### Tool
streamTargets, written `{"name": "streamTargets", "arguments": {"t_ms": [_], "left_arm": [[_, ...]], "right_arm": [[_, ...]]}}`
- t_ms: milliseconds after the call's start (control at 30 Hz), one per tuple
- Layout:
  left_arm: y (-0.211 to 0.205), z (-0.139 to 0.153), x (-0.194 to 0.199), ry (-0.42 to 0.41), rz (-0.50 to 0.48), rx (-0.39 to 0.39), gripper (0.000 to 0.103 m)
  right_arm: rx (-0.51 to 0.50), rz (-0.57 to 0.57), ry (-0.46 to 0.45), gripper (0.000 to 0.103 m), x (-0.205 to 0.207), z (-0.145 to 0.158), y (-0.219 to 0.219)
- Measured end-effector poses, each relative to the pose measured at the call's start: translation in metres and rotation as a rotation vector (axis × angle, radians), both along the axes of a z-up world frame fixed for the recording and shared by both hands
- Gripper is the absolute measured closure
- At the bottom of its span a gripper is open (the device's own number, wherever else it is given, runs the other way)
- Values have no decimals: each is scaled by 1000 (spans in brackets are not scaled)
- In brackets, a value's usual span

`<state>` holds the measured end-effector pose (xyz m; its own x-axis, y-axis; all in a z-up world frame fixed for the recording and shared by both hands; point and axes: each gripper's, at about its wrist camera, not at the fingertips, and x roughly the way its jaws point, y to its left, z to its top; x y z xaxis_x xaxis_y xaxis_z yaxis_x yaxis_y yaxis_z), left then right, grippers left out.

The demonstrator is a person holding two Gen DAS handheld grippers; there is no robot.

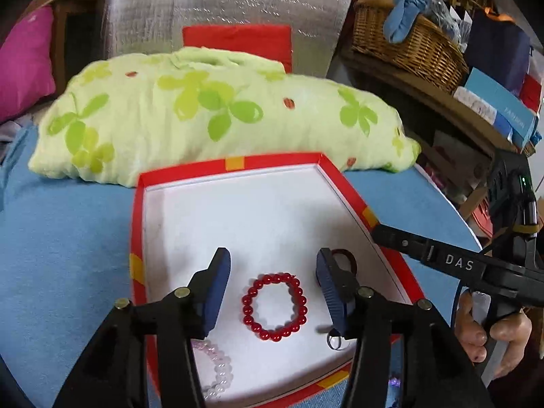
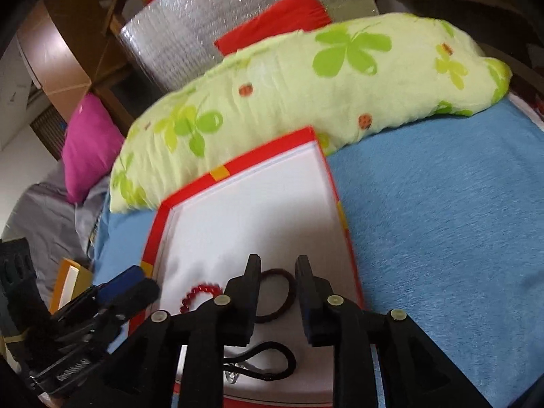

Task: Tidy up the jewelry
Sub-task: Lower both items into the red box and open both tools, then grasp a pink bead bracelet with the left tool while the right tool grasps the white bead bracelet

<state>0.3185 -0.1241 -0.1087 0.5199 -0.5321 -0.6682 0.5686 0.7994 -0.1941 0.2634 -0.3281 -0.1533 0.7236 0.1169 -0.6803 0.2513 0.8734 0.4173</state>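
Jewelry lies in a red box (image 1: 137, 224) with a white floor, on a blue cloth (image 1: 68, 238). Left gripper (image 1: 273, 284) hangs over the box, its jaws spread and pinching nothing; a red bead bracelet (image 1: 274, 306) lies flat on the box floor between them, touching neither pad. Just beside that bracelet sit a dark red hair tie (image 1: 346, 258), partly hidden by a finger, and a pale pink bracelet (image 1: 217, 374) at the near wall. Right gripper (image 2: 278, 272) stands with jaws slightly parted over the hair tie (image 2: 282, 289), gripping nothing; a black hair tie (image 2: 272, 360) lies below it. Behind the box rests a green pillow (image 1: 204, 112).
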Motion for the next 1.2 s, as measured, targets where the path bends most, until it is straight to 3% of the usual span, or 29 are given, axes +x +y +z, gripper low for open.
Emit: {"name": "streamTargets", "arguments": {"t_ms": [200,300,433,567,633,700,867,1000,1200], "left_arm": [[26,5,-8,-47,126,74,44],[43,3,-12,-40,176,85,33],[64,-11,-20,5,212,120,30],[73,-36,-25,80,213,177,30],[74,-43,-26,100,202,186,30],[73,-47,-27,117,179,182,30],[71,-51,-27,133,134,149,30],[67,-51,-27,145,104,120,30],[63,-49,-32,129,77,131,30]], "right_arm": [[7,-58,-20,80,-20,10,-13],[3,-79,-25,80,-32,13,-20],[18,-108,5,80,-47,8,-28],[29,-114,62,75,-57,-5,-33],[58,-121,92,59,-60,-13,-36],[95,-131,94,54,-63,-21,-39],[160,-75,110,54,-57,-34,-27],[94,-66,124,55,-55,-32,-10],[110,-38,128,55,-57,-33,-7]]}}
